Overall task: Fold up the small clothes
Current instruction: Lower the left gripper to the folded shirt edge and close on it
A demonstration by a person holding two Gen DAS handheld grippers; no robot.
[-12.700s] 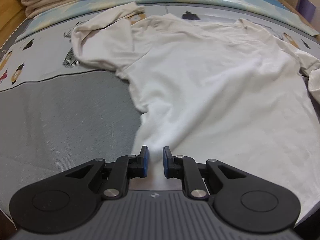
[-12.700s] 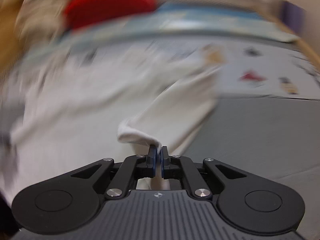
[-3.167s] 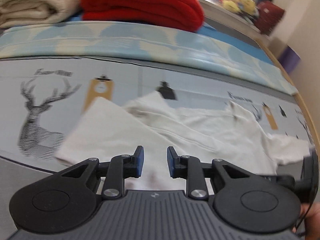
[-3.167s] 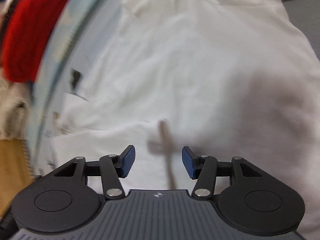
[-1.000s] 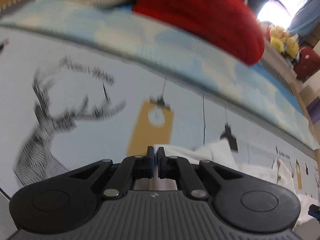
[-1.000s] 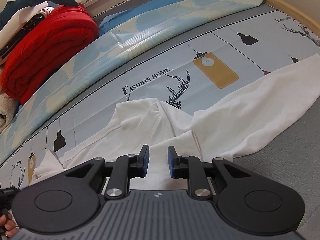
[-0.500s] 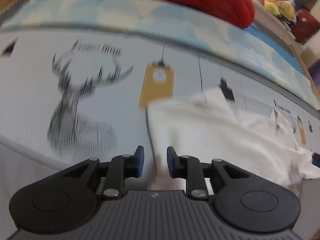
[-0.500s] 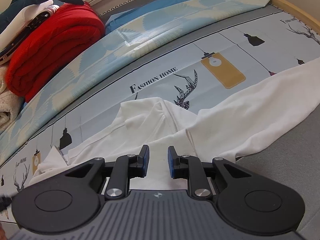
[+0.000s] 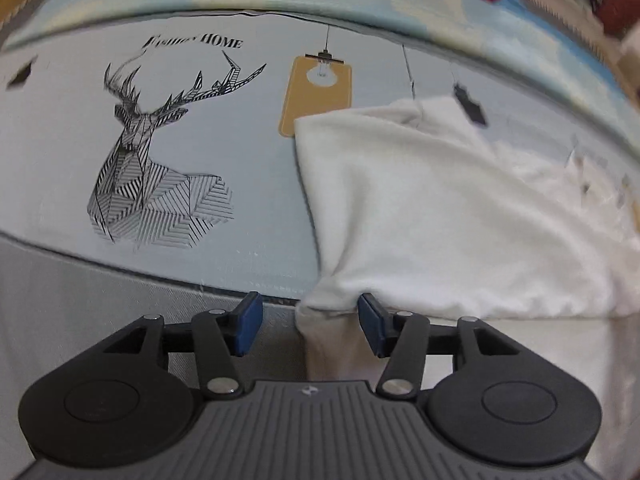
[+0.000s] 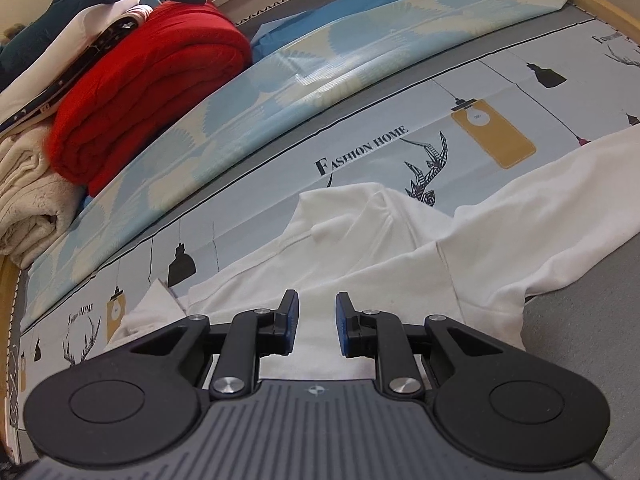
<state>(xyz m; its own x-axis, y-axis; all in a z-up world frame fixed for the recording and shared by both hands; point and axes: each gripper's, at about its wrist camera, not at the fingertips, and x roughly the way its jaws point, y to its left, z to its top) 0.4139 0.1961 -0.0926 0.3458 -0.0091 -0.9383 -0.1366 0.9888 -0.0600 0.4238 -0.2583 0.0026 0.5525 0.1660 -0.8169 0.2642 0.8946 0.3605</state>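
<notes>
Your left gripper [image 9: 310, 326] has just been opening and stands spread, a bunched corner of the white shirt [image 9: 440, 220] loose between its pads. Your right gripper [image 10: 317, 322] hovers part-open over the shirt's middle, pinching nothing. The shirt lies spread across the printed bedspread [image 9: 240, 140]: light, limp cloth, likely to sag and crease, so take it at a hem corner or sleeve end. The red blanket [image 10: 140, 92] and cream blanket [image 10: 28, 200] are stacked well apart; nothing blocks you.

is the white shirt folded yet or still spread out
Partly folded: the white shirt has one sleeve laid across its body, the other sleeve stretched flat over the bedsheet.
</notes>
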